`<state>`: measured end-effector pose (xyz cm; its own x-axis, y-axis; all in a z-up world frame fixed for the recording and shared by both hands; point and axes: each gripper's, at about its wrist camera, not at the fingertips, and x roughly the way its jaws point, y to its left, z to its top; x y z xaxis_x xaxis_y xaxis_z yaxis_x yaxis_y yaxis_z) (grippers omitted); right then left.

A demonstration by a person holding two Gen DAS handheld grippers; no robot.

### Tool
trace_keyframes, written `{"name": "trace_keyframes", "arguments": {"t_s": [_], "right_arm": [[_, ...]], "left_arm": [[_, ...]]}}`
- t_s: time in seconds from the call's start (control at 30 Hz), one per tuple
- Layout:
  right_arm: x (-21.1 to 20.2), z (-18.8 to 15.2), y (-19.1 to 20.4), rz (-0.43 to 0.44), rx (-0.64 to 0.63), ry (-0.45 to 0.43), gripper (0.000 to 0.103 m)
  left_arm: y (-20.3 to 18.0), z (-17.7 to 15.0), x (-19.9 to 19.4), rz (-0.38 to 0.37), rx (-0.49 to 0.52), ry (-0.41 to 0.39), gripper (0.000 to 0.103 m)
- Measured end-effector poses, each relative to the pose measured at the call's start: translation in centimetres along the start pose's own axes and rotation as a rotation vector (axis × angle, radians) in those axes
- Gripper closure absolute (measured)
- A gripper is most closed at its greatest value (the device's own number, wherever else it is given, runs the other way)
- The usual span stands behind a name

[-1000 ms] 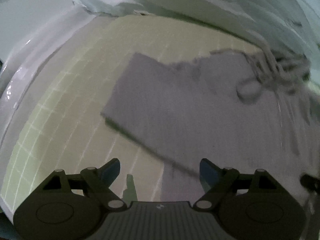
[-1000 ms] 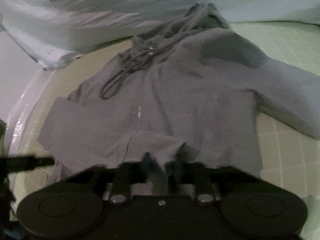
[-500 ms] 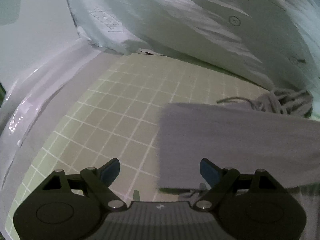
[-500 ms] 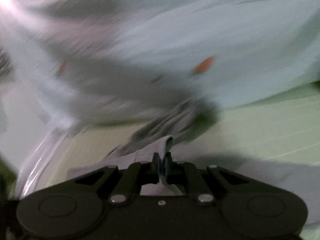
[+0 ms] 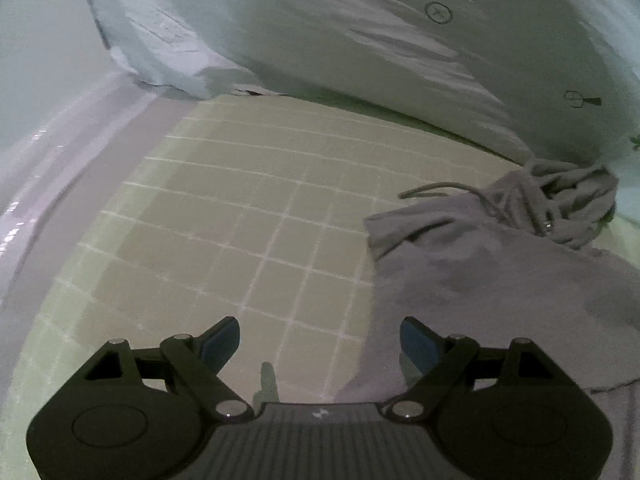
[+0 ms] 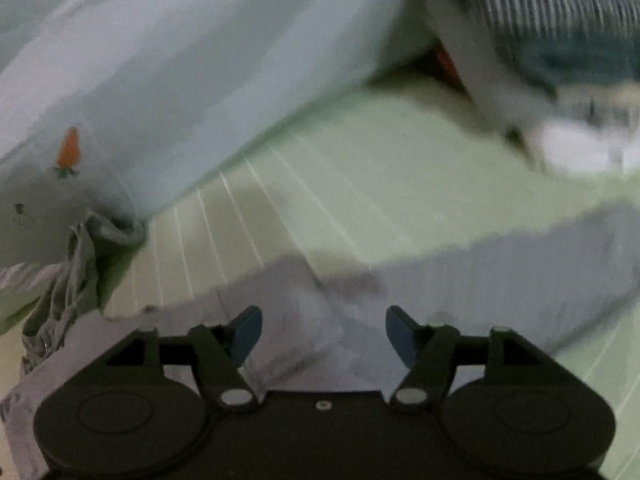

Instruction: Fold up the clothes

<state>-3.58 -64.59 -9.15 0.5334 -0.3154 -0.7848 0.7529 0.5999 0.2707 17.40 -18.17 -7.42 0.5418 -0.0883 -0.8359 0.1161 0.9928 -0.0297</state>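
- A grey hooded sweatshirt (image 5: 492,280) lies flat on a pale green gridded mat (image 5: 260,216). In the left wrist view it fills the right side, with its bunched hood (image 5: 568,200) and a loose drawstring (image 5: 436,190) at the far right.
- The left gripper (image 5: 320,344) hangs over the mat with its jaws spread wide and nothing between them. The right blue pad (image 5: 416,344) sits above the sweatshirt's left edge, the left one over bare mat.
- The right gripper (image 6: 322,334) is above the sweatshirt (image 6: 460,280); its jaws are opening, grey cloth lies beneath the gap, and the pads do not press on it.
- In the right wrist view, which is blurred, a grey sleeve (image 6: 540,264) runs off to the right across the mat (image 6: 380,168), and the hood (image 6: 80,264) sits crumpled at the left.
- Beyond the mat, on the far side, lies rumpled pale blue-white bedding (image 6: 180,60) printed with a small orange carrot (image 6: 69,152); in the left wrist view the same bedding (image 5: 360,40) carries small dark printed marks.
- At the far right of the right wrist view is a blurred striped shape that cannot be made out.
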Motion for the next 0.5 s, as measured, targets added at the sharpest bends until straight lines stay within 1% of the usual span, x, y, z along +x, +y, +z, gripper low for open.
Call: {"name": "trace_keyframes", "arguments": {"t_s": [0.1, 0.2, 0.27, 0.3, 0.37, 0.4, 0.47, 0.5], "right_arm": [[1.1, -0.6, 0.0, 0.02, 0.047, 0.034, 0.032], [2.1, -0.9, 0.0, 0.017, 0.069, 0.052, 0.032], [2.7, -0.8, 0.1, 0.016, 0.077, 0.058, 0.03], [2.7, -0.8, 0.1, 0.014, 0.076, 0.053, 0.029], [2.7, -0.8, 0.3, 0.009, 0.066, 0.049, 0.028], [2.8, -0.7, 0.4, 0.006, 0.061, 0.048, 0.028], [3.1, -0.5, 0.5, 0.0, 0.055, 0.045, 0.028], [3.2, -0.5, 0.6, -0.002, 0.053, 0.043, 0.028]], "left_arm": [[-0.4, 1.0, 1.3, -0.062, -0.017, 0.016, 0.016], [-0.6, 2.0, 2.8, -0.132, -0.052, 0.046, 0.021], [-0.8, 2.4, 3.8, -0.168, -0.07, 0.061, 0.032], [-0.8, 2.6, 4.3, -0.181, -0.079, 0.07, 0.034], [-0.6, 3.0, 5.2, -0.214, -0.11, 0.081, 0.043], [-0.5, 3.2, 5.7, -0.231, -0.126, 0.086, 0.045], [-0.3, 3.8, 6.6, -0.273, -0.172, 0.095, 0.055], [-0.2, 4.0, 7.1, -0.294, -0.195, 0.099, 0.056]]}}
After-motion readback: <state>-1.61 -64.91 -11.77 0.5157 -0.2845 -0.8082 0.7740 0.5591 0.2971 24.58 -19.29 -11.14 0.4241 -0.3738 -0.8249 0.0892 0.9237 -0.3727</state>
